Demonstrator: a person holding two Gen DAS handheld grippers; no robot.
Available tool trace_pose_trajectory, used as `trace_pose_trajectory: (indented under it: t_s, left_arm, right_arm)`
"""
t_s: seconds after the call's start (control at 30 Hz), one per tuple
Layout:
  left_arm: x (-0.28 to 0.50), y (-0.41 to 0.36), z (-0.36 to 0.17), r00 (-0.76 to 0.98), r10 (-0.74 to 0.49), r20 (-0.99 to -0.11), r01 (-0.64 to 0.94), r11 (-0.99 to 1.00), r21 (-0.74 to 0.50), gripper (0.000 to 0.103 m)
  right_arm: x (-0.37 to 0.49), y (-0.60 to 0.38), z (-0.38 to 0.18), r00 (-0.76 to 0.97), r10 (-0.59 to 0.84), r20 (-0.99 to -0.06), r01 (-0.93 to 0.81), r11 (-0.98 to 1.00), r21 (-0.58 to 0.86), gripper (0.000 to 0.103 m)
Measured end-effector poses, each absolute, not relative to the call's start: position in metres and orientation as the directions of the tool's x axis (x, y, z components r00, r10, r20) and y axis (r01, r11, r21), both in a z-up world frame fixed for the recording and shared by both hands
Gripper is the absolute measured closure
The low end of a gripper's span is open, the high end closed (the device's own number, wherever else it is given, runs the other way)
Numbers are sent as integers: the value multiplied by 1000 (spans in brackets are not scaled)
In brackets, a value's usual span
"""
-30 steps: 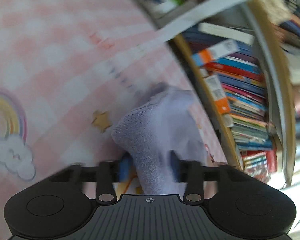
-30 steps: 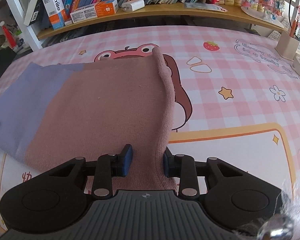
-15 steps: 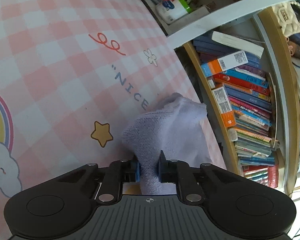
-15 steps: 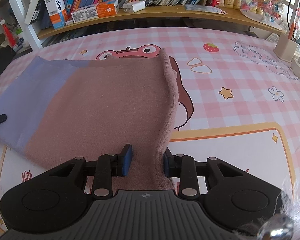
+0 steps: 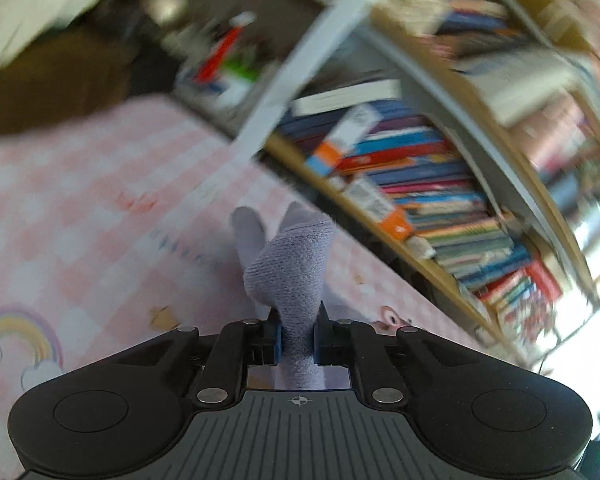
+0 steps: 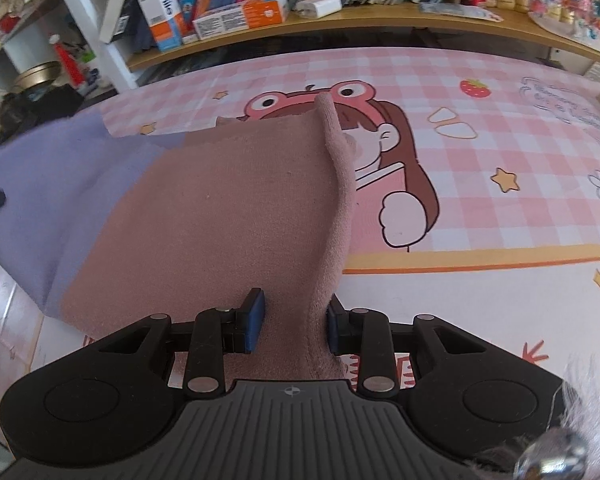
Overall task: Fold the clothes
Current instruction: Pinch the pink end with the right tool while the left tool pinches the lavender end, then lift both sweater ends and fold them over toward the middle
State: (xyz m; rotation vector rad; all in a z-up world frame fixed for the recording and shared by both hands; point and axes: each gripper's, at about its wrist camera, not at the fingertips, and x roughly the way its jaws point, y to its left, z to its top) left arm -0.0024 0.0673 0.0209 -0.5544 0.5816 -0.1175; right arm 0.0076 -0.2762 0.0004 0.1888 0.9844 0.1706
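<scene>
1. While the pink checked tablecloth (image 6: 480, 128) with its cartoon prints spreads ahead of and beneath both sets of jaws, a wooden shelf of books (image 6: 340, 20) runs along its far edge, beyond the right gripper's fingertips.
2. Spread across that cloth lies the garment (image 6: 228, 208), a knit piece that is dusty pink on its near part and lavender toward the left of the right gripper's view. Its right edge rises in a ridge that runs forward from the jaws.
3. Clamped on the pink end, the right gripper (image 6: 294, 322) has its blue pads standing partly apart with a thick bunch of fabric filling the gap between them; both pads press against the cloth.
4. Over on the lavender end, the left gripper (image 5: 296, 340) is clenched almost fully, its jaws having just been closing, with a narrow pinch of lavender knit squeezed between the pads.
5. From that pinch the lavender fabric (image 5: 290, 256) stands up ahead of the jaws in a small puckered tuft with two peaks, raised above the tablecloth; the rest of this view is blurred.
</scene>
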Motion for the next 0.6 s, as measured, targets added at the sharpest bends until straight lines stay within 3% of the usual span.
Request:
trace_pose_trajectory:
  t_s: [0.27,0.43,0.6]
  left_arm:
    - [-27,-47,75,858,-218,-464,164,974,-154,91]
    - [-38,-124,63,817,-172,-550,275,955,110,90]
    - [-42,-177,15,760,-39,-649,332,882,335,81]
  right_arm:
    - [9,-289,-4,531,337,-777,-162,941,297,74]
    - [12,-306,-3,499,417,-759,-224,909,352,72]
    - [10,-331,2,470,474,-745,-250,881,402,67]
